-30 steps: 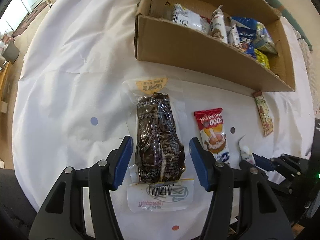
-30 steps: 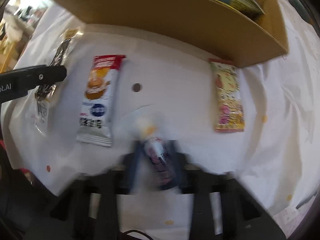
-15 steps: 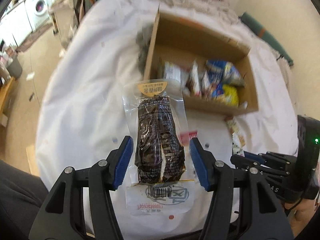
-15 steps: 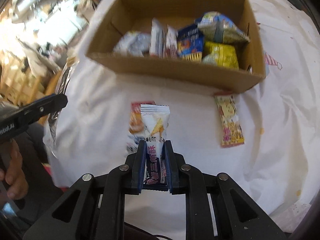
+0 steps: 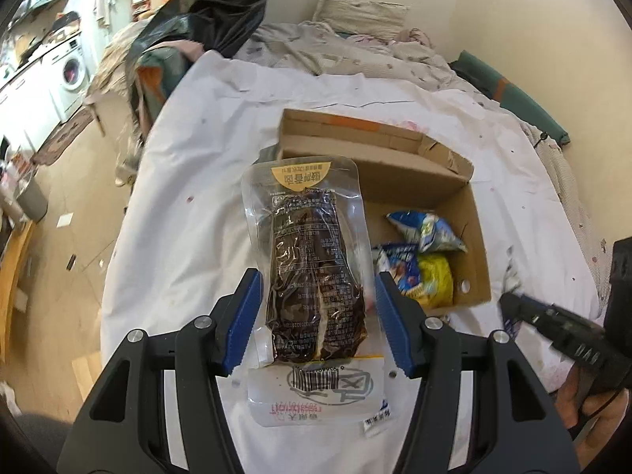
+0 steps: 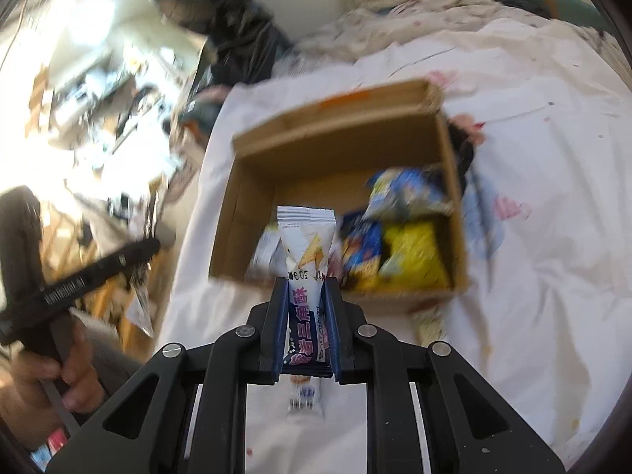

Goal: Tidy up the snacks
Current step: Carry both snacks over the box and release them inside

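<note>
Left tool (image 5: 316, 322) gripped a clear plastic pouch of dark brown snack (image 5: 312, 276) at its lower middle, frame centre, in the air in front of the open brown cardboard box (image 5: 470, 213) on the white-sheeted bed (image 5: 189, 181). Right tool (image 6: 305, 326) was clamped tight on a slim white-and-purple snack packet (image 6: 306, 252), centre frame, over the box's near wall. Both looked light, floppy and slippery, the pouch likely crushable, so holding across the filled middle seemed safer than the thin sealed edges.

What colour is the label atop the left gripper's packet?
Yellow label, clearest in the left wrist view.
</note>
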The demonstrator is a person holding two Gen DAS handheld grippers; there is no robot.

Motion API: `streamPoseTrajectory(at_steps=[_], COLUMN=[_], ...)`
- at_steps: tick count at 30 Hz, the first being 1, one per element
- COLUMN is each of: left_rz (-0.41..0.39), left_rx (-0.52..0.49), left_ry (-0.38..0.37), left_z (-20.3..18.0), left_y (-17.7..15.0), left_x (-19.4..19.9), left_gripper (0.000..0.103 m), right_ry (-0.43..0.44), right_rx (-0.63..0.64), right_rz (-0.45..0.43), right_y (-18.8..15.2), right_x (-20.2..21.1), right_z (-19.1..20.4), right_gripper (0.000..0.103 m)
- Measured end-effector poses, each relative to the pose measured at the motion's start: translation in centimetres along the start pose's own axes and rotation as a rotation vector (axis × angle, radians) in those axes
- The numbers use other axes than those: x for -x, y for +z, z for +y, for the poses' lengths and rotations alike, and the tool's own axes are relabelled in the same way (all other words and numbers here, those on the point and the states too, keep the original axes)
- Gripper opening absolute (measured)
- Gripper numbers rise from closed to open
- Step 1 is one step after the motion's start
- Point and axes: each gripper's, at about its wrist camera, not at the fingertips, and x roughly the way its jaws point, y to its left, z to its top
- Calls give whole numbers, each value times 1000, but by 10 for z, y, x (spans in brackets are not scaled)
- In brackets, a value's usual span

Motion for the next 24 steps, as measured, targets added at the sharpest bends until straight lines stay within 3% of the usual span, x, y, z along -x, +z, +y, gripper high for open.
streamPoseTrajectory(at_steps=[5, 10, 18, 24], left_rz=[-6, 8, -17, 43], left_rx=[-26, -61, -136, -124], left_ry=[-16, -18, -13, -41], left_z=[-9, -18, -32, -32], left_y=[24, 35, 33, 23], left_x=[-21, -48, -95, -125], left_gripper=[55, 55, 55, 55], right_ry=[-24, -86, -137, -175], right_rx=[-20, -11, -31, -62], right_rz=[-56, -17, 51, 78], right_y=[28, 43, 36, 29], right_x=[2, -29, -58, -68], right_z=[-13, -22, -30, -43], right_gripper=[19, 19, 19, 19])
